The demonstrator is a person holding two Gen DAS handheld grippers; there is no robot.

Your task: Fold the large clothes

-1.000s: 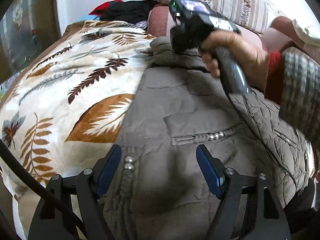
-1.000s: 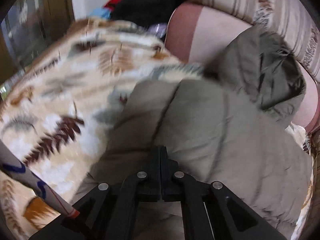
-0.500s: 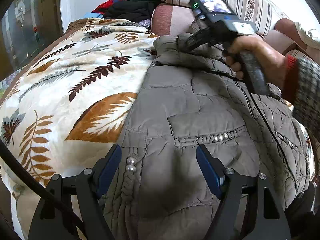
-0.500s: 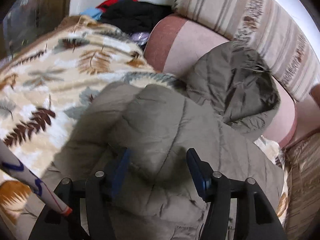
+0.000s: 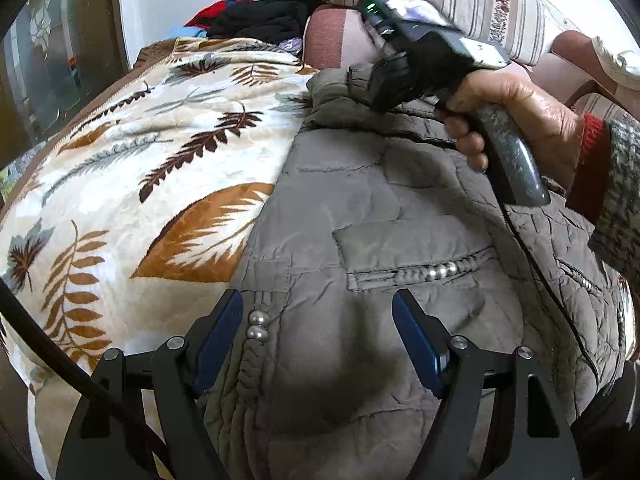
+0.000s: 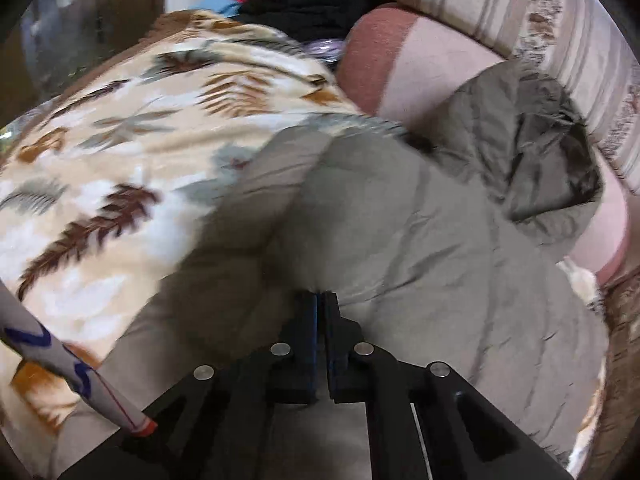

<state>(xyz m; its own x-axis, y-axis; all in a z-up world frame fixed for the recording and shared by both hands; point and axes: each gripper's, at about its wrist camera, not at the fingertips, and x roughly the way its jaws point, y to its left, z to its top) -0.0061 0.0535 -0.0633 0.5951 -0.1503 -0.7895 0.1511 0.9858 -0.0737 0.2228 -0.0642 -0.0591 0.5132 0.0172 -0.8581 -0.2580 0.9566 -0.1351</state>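
A grey-brown quilted jacket (image 5: 400, 208) with bead trim lies on a leaf-patterned blanket (image 5: 160, 180). My left gripper (image 5: 318, 320) hovers open over its lower part, and its blue pads (image 5: 218, 332) straddle the fabric without pressing it. A hand (image 5: 520, 112) holds my right gripper (image 5: 360, 80) at the jacket's upper edge near the collar. In the right wrist view that gripper (image 6: 320, 300) has its jaws together where the jacket (image 6: 420, 240) bunches up at the tips. The hood (image 6: 520, 140) lies crumpled beyond.
A pile of black, red and blue clothes (image 5: 260, 20) sits at the back by the wall. A striped cushion (image 5: 460, 0) and a pink cushion (image 5: 332, 36) run along the back right. The blanket (image 6: 120, 160) stretches off to the left.
The right gripper opened half a second ago over the jacket's shoulder and has closed again at the fabric. It shifted slightly near the collar. The left gripper stayed still and open.
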